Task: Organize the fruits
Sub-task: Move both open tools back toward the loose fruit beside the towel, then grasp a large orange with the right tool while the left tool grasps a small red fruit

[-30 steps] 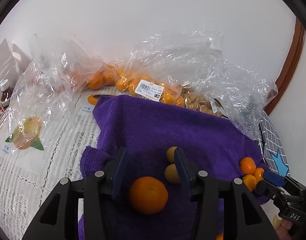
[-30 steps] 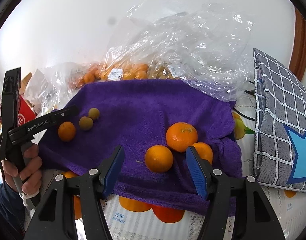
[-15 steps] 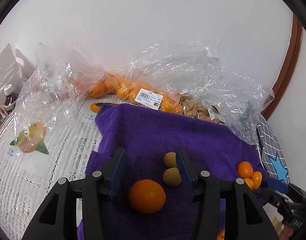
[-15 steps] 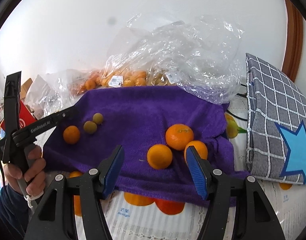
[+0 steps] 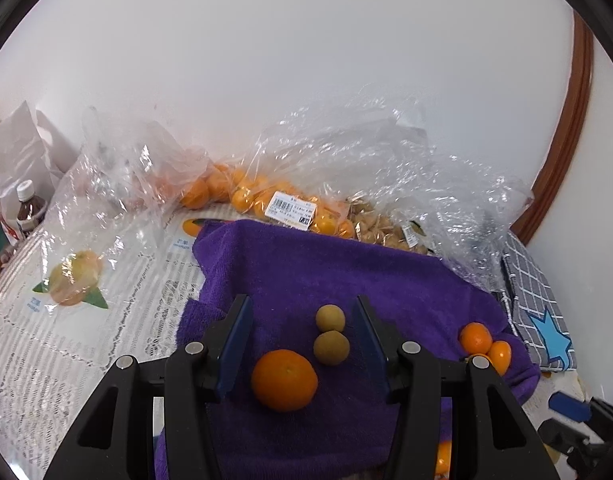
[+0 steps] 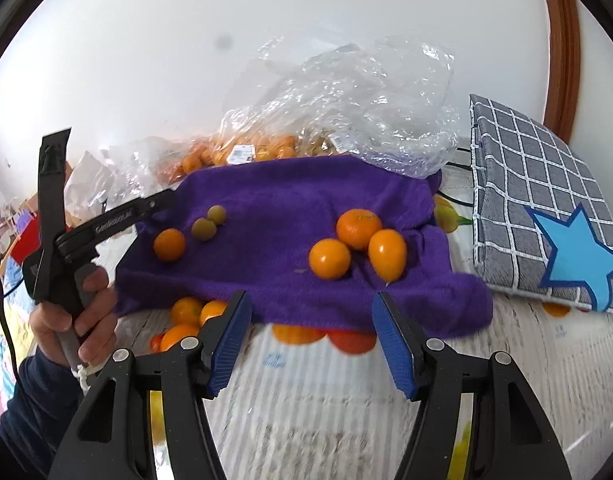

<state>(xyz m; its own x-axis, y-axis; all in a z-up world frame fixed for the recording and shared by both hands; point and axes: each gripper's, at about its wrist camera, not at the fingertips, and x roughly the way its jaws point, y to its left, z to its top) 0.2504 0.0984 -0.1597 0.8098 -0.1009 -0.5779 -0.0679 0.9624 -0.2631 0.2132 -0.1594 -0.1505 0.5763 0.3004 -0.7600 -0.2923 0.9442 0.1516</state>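
Table [image 6: 346, 408]: white patterned cover with printed fruit pictures; carries everything below.
Purple towel [image 5: 326, 280]: spread across the table's middle, its far edge against the bags, its near edge rumpled toward the table's front.
Plastic bags [image 5: 346, 168]: clear and crumpled, along the table's back edge by the wall; small oranges and a price label show inside.
Checked pouch [image 6: 538, 200]: grey with a blue star, at the table's right edge. Right wrist view shows it whole; left wrist view catches only a strip.
Left gripper [image 5: 302, 336]: jaws spread wide, nothing held, low over the towel's left part. Right wrist view shows it from the side with the person's hand [image 6: 78, 304] on its grip.
Right gripper [image 6: 310, 340]: jaws spread wide, empty, over the table's front edge, short of the towel's near hem. In the left wrist view only one blue tip shows at lower right.
Orange [image 5: 284, 380]: on the towel, between the left gripper's fingers, touching neither.
Three oranges [image 6: 358, 244]: clustered and touching on the towel's right part.
Loose oranges [image 6: 190, 316]: off the towel, at its near left corner; clear only in the right wrist view.
Two green-yellow fruits [image 5: 331, 334]: touching each other, just beyond the orange, inside the left gripper's span.
Bottle [image 5: 28, 210]: brown, white cap, at the table's left edge; left wrist view only.
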